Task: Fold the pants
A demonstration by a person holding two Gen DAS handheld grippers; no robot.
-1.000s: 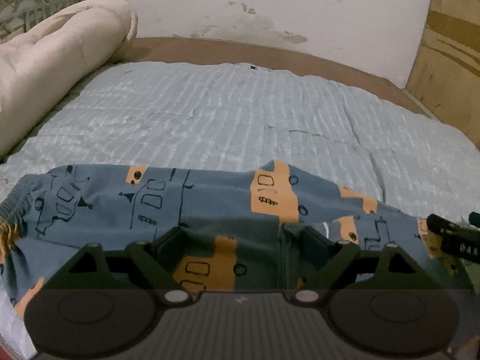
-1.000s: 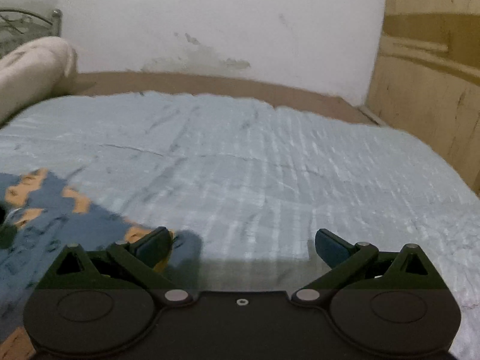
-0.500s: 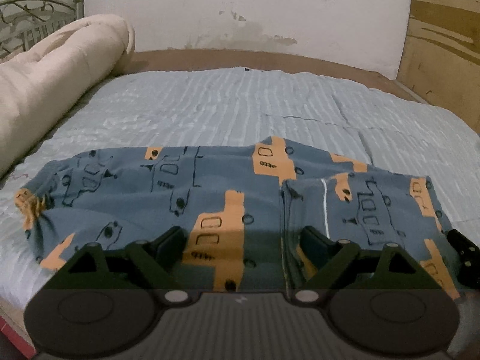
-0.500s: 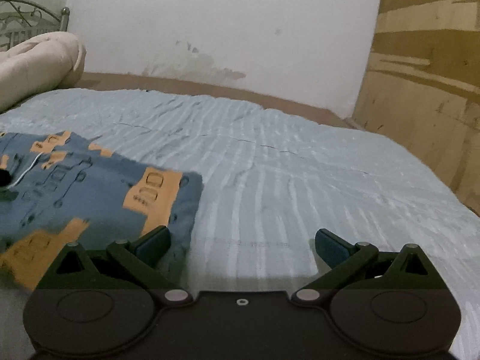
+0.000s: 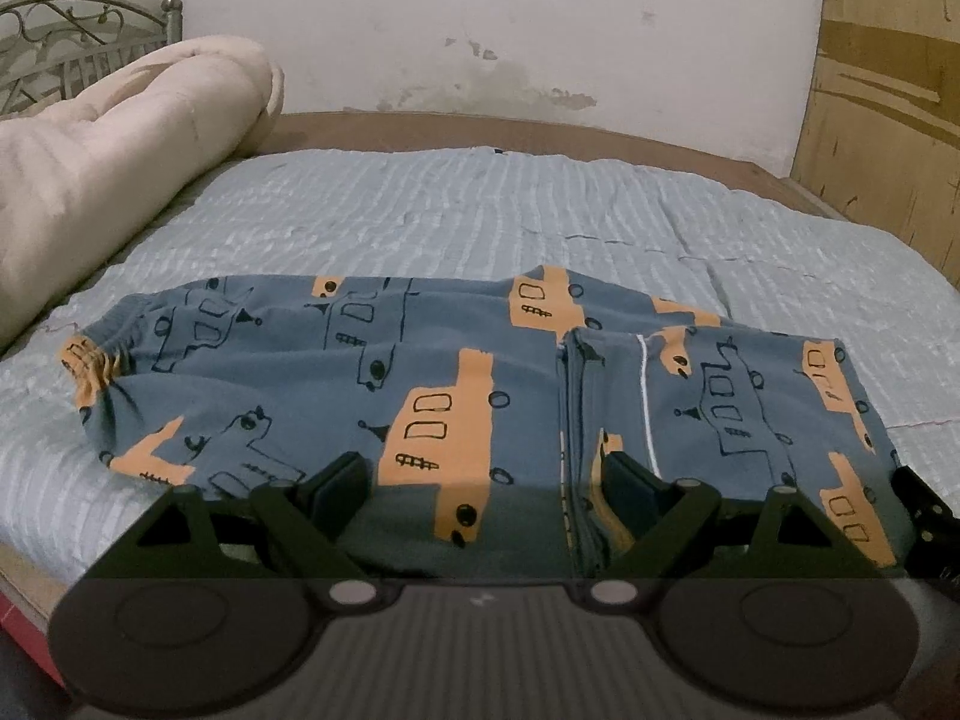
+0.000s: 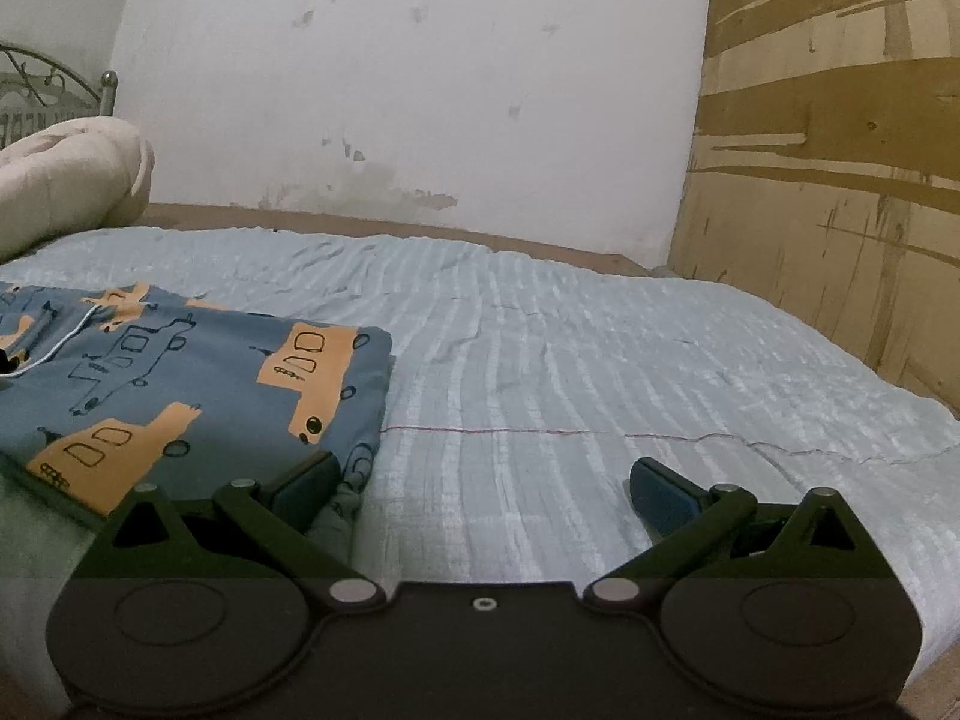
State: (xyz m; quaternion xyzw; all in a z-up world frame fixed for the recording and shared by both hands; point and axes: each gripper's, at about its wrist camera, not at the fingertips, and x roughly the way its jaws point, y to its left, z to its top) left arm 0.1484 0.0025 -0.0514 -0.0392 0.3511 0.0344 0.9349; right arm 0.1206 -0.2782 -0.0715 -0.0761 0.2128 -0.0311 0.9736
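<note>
The pants point(image 5: 420, 396) are laid flat across the near part of the blue quilt point(image 5: 480, 222) — blue-grey cloth printed with orange trucks, one end folded over on top at the right. The left gripper point(image 5: 483, 474) is held just above the cloth near its front edge, jaws spread wide, nothing pinched between them. The right gripper point(image 6: 480, 483) is seen at the right-hand folded edge of the pants — also wide open, its left finger point(image 6: 303, 483) over the corner of the fabric, its right finger over bare quilt. A rolled cream duvet point(image 5: 114, 138) is seen at the far left.
</note>
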